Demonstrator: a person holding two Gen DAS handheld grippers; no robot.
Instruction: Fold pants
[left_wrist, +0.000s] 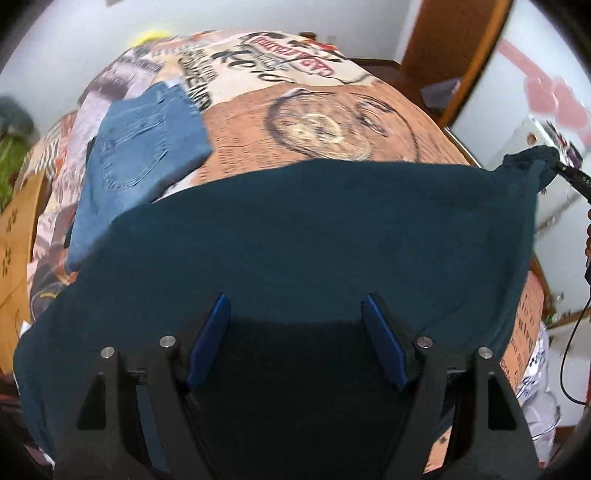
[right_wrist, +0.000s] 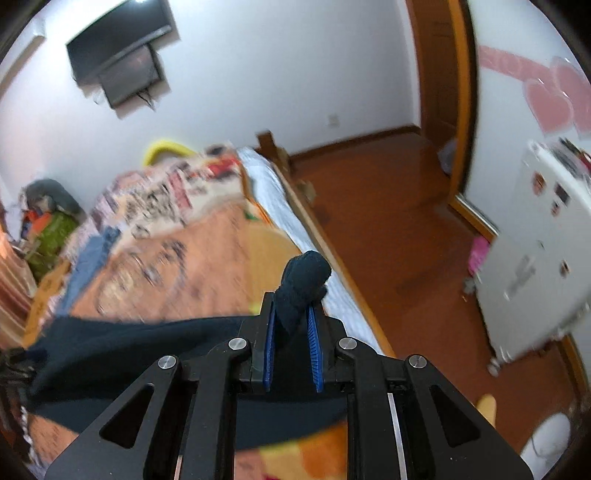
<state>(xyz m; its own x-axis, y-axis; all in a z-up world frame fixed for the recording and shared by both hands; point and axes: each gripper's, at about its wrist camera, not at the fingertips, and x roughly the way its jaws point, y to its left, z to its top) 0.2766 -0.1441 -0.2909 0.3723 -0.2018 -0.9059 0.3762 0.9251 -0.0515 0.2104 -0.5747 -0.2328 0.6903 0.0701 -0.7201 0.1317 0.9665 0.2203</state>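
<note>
While tilted downward, right gripper (right_wrist: 291, 314) pinches dark pants (right_wrist: 147, 343).

The printed bedcover (left_wrist: 369, 107) is showing lettering near its far edge, but it is lying upside down to the left wrist camera and blurring: a red banner of capitals and a dark script word beneath are staying unreadable (perhaps "Re..", not sure). Dark marks on the cardboard box (left_wrist: 14, 236) beside the bedcover's left edge are likewise not resolving.
</note>
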